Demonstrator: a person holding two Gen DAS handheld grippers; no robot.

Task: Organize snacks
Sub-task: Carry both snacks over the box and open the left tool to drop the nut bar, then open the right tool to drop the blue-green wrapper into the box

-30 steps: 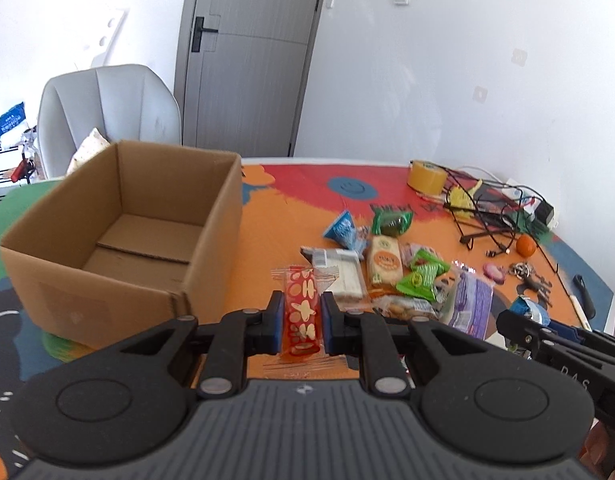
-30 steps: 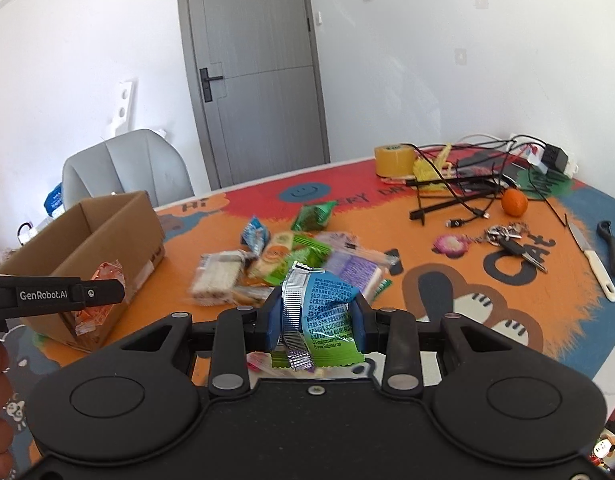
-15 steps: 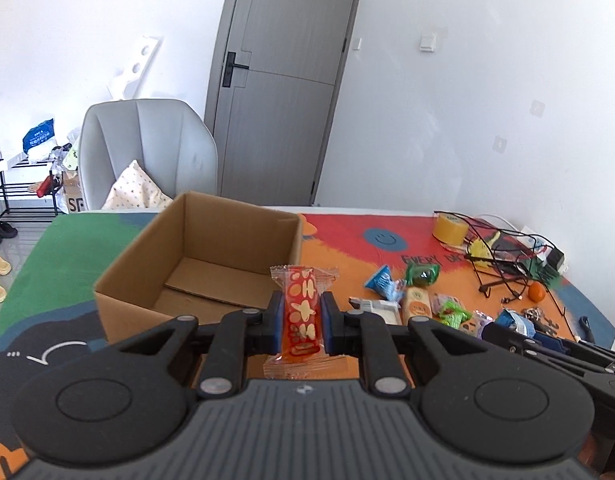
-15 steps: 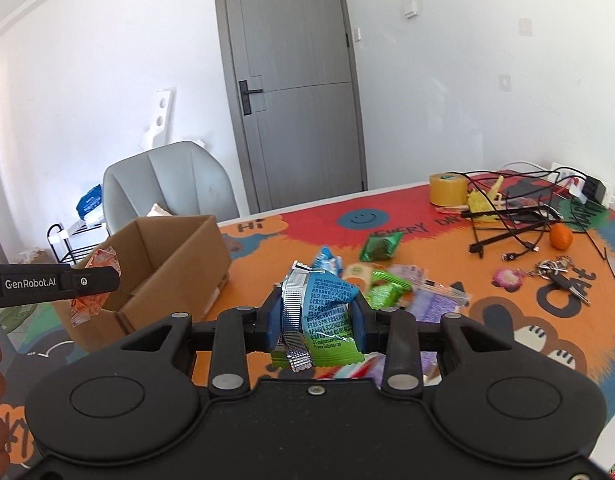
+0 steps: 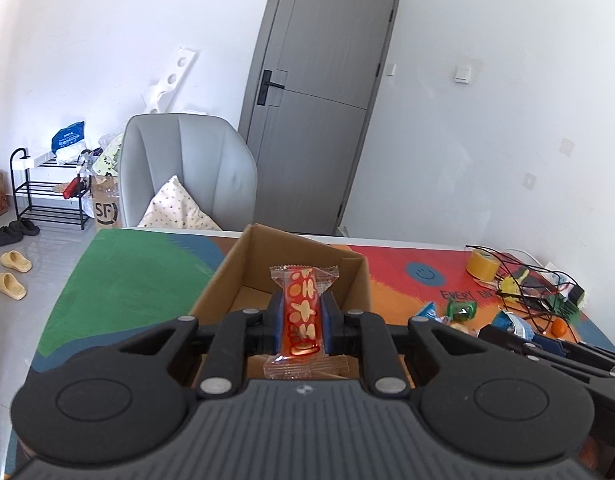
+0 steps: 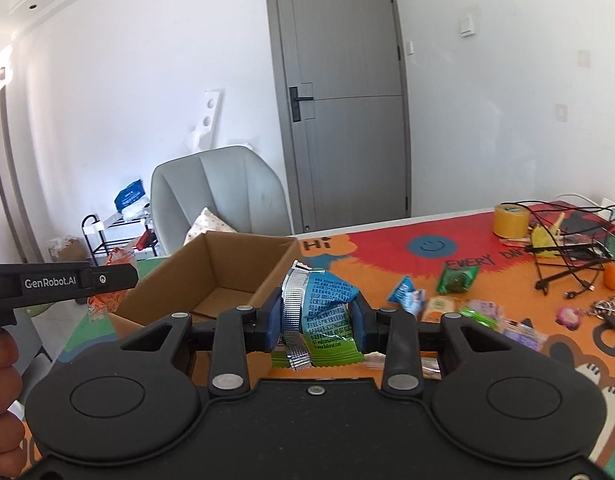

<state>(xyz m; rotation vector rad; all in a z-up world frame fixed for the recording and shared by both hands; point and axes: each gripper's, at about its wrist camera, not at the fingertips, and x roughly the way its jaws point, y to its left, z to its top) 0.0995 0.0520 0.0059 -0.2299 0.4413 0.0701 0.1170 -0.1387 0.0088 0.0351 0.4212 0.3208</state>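
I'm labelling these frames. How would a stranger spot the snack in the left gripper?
Find the open brown cardboard box on the colourful table mat. In front of it, the left gripper pinches a clear-wrapped red bar with cream nut shapes, upright, unlike the crumpled blue-green packet opposite.

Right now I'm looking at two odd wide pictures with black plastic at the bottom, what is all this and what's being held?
No robot here: a person holds a two-finger tool in each hand, and each tool has a fisheye camera looking along its fingers. The black plastic is the tool itself.

The left picture comes from the left tool, shut on a red snack bar, with an open cardboard box right behind it.

The right picture comes from the right tool, shut on a blue-green packet. The left tool shows at its left edge.

On the colourful table lie more snacks, a tape roll, cables, keys and an orange.
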